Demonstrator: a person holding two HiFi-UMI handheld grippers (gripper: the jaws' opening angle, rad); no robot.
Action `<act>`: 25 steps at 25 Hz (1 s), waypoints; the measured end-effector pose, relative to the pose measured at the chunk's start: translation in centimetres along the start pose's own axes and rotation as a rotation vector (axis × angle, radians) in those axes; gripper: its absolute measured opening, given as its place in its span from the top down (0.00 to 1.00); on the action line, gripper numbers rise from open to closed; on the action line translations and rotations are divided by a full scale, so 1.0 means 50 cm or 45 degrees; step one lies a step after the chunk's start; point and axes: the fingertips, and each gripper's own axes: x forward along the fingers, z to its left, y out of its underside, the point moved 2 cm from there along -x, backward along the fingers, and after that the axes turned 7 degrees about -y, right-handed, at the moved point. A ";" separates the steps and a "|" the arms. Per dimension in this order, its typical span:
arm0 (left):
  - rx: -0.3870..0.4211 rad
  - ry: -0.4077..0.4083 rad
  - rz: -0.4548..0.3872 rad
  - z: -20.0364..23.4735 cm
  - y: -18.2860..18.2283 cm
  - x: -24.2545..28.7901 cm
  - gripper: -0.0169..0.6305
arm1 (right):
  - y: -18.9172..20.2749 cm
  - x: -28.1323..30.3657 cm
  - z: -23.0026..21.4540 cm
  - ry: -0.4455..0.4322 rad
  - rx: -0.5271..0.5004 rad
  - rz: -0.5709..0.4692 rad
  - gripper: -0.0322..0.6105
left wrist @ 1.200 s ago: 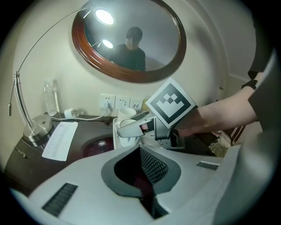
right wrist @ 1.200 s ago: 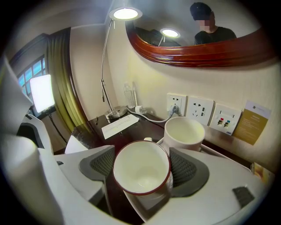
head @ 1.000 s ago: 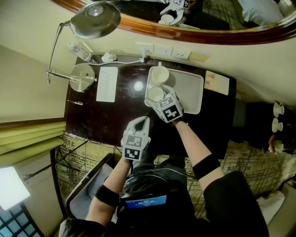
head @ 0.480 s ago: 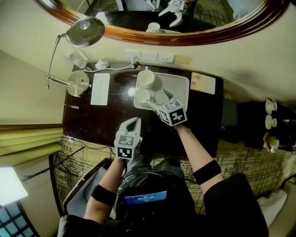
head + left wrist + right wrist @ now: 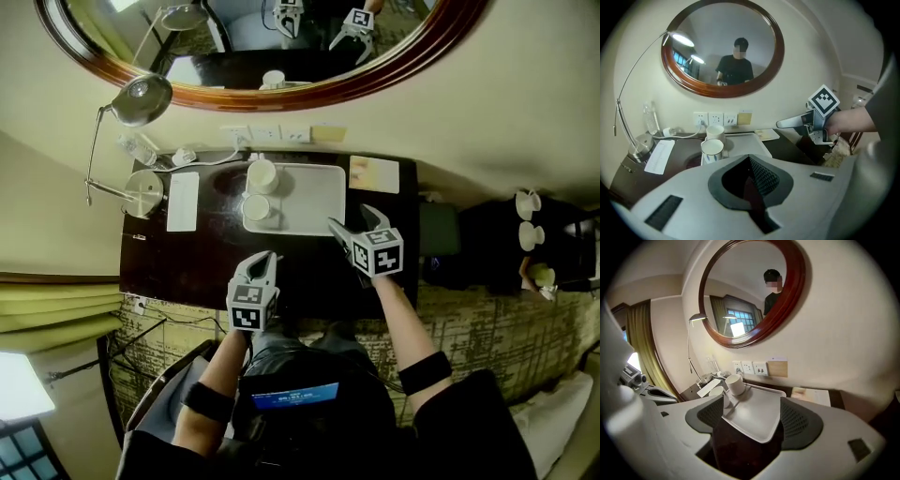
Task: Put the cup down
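Right claw (image 5: 752,411) above the near right part of the dark desk (image 5: 202,253), touching nothing. Its jaws stand wide apart, having just closed a little, and no object lies between the pads; only the tray shows through the gap, well ahead. The empty, raised hold suggests that the release is complete and the claw has no further work on the cup. Ahead and to the left of its tips lies the white tray (image 5: 319,199), set lengthwise against the wall side of the desk, where it gathers the crockery in one place. At the tray's far-left end, as seen from this claw, two white cups stand upright and close together: the front cup (image 5: 257,207), probably the task's object, and just beyond it the rear cup (image 5: 262,175). Both are well apart from the claw, and the task reads as done. Left of the right claw and nearer the person, the left claw (image 5: 265,259) hovers over the desk's front edge with its jaws fully together on nothing, evidently idle. Beyond the tray are a leaflet (image 5: 373,173) and wall sockets (image 5: 267,134); farther left are a card (image 5: 183,187) and a desk lamp (image 5: 141,98); above hangs an oval mirror (image 5: 412,58).
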 end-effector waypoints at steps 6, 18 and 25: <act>0.043 0.020 -0.016 -0.063 -0.023 0.004 0.97 | 0.050 -0.122 -0.078 0.079 0.082 -0.033 0.51; 0.064 0.094 -0.061 -0.167 -0.065 0.025 0.97 | 0.108 -0.277 -0.144 0.237 0.157 -0.078 0.95; 0.093 0.115 -0.073 -0.197 -0.076 0.045 0.97 | 0.138 -0.313 -0.169 0.313 0.185 -0.068 0.95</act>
